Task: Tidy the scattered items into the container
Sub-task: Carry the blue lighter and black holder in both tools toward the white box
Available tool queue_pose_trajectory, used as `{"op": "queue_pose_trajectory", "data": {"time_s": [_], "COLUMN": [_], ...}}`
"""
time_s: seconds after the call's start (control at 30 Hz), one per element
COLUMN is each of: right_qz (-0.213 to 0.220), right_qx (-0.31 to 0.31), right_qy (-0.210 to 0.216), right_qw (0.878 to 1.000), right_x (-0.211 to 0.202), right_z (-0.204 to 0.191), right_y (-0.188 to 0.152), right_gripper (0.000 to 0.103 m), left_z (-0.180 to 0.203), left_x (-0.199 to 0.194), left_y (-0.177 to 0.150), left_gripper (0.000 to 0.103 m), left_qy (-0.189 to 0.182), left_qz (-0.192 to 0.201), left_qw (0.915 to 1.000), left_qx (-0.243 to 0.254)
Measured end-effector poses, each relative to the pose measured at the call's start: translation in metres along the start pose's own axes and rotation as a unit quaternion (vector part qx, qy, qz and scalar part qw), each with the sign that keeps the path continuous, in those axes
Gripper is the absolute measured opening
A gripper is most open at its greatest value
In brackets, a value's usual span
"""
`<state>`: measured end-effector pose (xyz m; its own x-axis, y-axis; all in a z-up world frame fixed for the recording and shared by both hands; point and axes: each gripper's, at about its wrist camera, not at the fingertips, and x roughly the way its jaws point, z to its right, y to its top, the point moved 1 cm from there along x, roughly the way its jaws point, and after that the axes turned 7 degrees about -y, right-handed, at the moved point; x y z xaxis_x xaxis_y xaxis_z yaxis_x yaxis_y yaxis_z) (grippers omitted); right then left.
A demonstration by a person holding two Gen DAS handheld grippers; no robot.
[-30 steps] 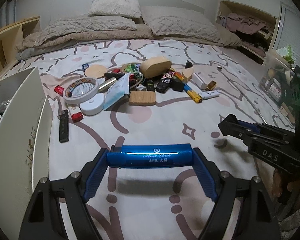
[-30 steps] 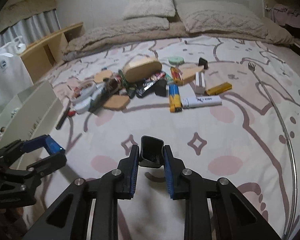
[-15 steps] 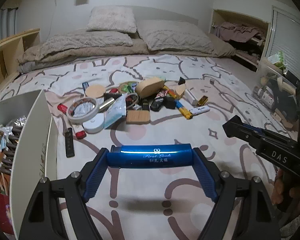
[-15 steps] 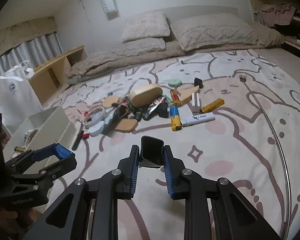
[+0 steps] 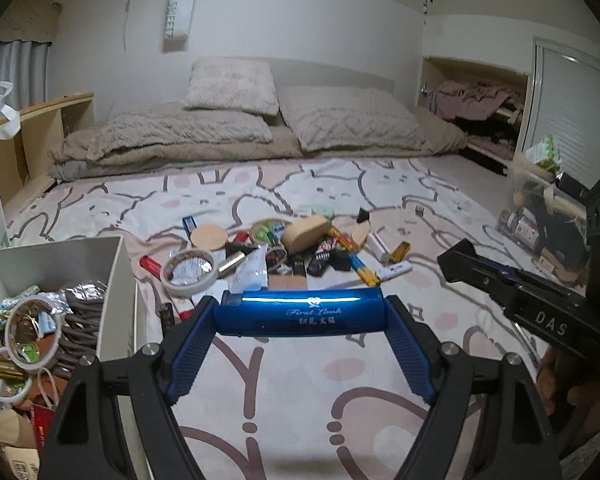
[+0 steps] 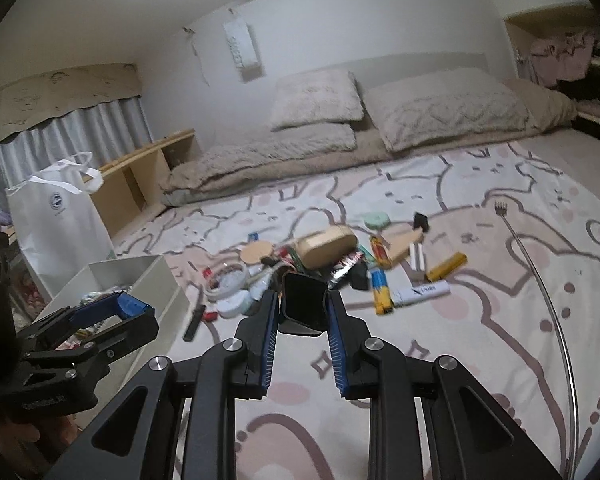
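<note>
My left gripper (image 5: 300,316) is shut on a shiny blue tube (image 5: 298,313) held crosswise above the bed. My right gripper (image 6: 303,306) is shut on a small black box (image 6: 303,303), also raised; it shows at the right of the left wrist view (image 5: 456,258). The white container (image 5: 118,264) stands at the left, holding several items; it shows in the right wrist view (image 6: 156,276) too. The scattered pile lies mid-bed: a tape roll (image 5: 188,274), a wooden case (image 5: 306,232), a yellow-blue lighter (image 6: 381,292), a white tube (image 6: 422,292).
Pillows (image 5: 352,120) and a folded blanket (image 5: 172,136) lie at the bed's head. A white paper bag (image 6: 58,216) and a wooden shelf (image 6: 140,176) stand left. A long metal back scratcher (image 6: 540,280) lies right. Cluttered bins (image 5: 540,208) sit at the bed's right side.
Both grippers have risen and pulled back from the pile with their items still held. The left view now shows the inside of the container.
</note>
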<state>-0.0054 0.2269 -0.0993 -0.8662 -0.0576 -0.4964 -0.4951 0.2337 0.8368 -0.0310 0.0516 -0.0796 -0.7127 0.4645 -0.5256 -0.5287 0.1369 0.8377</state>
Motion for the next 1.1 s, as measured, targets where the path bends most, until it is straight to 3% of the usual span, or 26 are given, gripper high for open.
{"op": "queue_pose_trajectory", "data": {"time_s": [0.37,0.63,1.1], "right_qz": [0.029,0.036,0.006], "right_qx": [-0.012,-0.034,-0.098], "right_qy": [0.029,0.063,0.132], "right_qw": [0.999,0.997,0.986], "right_x": [-0.008,-0.006,0.013], "right_z": [-0.037,-0.086,-0.188], "right_y": [0.018,0.024,0.017], "right_gripper": [0.024,0.024,0.024], "left_z": [-0.020,-0.063,-0.150], "left_x": [-0.045,-0.080,-0.127], "left_y": [0.019,0.024,0.015], "left_gripper": [0.082,0.082,0.082], "left_qy": [0.019,0.046,0.145], "left_qz": [0.057,0.084,0.101], "left_qw": [0.9982,0.9943,0.9757], "left_qx": [-0.002,-0.047,-0.130]}}
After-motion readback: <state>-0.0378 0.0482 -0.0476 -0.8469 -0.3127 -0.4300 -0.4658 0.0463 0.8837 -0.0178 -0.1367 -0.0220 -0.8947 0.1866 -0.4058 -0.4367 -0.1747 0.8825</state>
